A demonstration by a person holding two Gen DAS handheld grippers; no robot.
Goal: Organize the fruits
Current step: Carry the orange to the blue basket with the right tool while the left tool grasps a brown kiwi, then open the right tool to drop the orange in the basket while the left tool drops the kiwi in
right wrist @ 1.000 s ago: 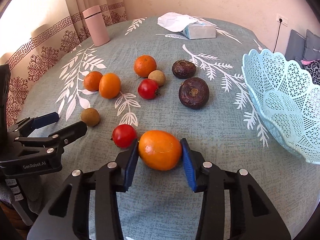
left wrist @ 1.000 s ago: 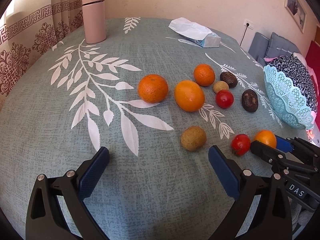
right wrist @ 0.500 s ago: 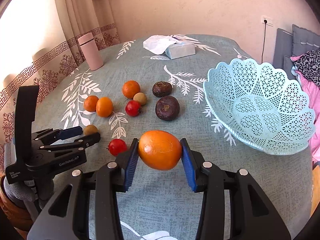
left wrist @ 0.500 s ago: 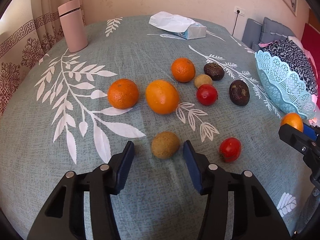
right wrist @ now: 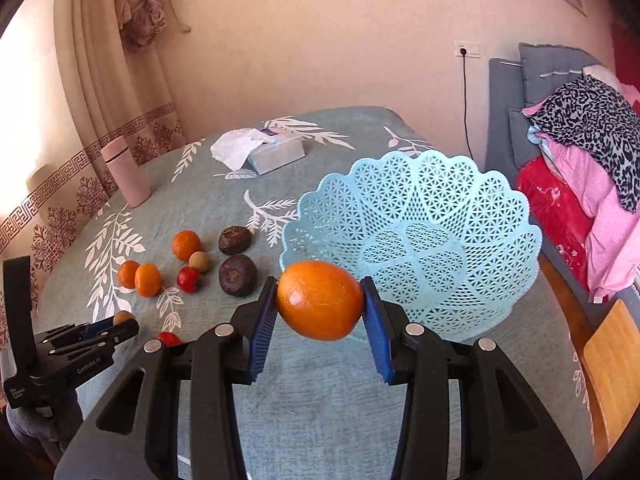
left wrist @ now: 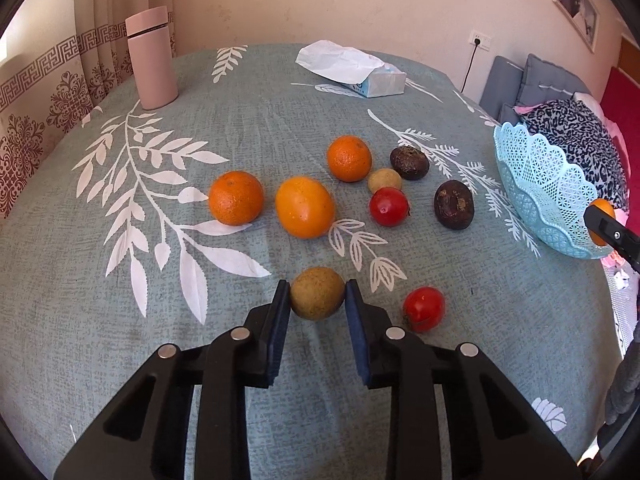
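- Right gripper (right wrist: 320, 304): blue pads clenched on a smooth, oval orange fruit (right wrist: 319, 300), carried clear of the tablecloth with the fruit dead centre between the fingers.
- Straight beyond those fingers sits the pale-blue lattice plastic basket (right wrist: 416, 184), its near rim just past the fruit and nothing in it that I can see. In my judgement this is the carry step, drop-off next.
- That move calls for bringing the fruit over the rim, lowering into the bowl, then releasing gently, since a round fruit rolls.
- Left gripper (left wrist: 317, 300): pads grasping a small, round, brownish-tan fruit (left wrist: 317, 298) that looks to be on the grey-green leaf-print tablecloth (left wrist: 120, 280); a pick just secured, lift to follow.
- Just right of its fingers lies a red tomato (left wrist: 424, 308).
- Ahead of it wait two oranges (left wrist: 236, 198), a smaller orange (left wrist: 349, 158), another tomato, a tan fruit and two dark wrinkled fruits (left wrist: 454, 204).
- Far beyond: a pink cylindrical flask (left wrist: 151, 58) and a tissue pack (left wrist: 352, 68).
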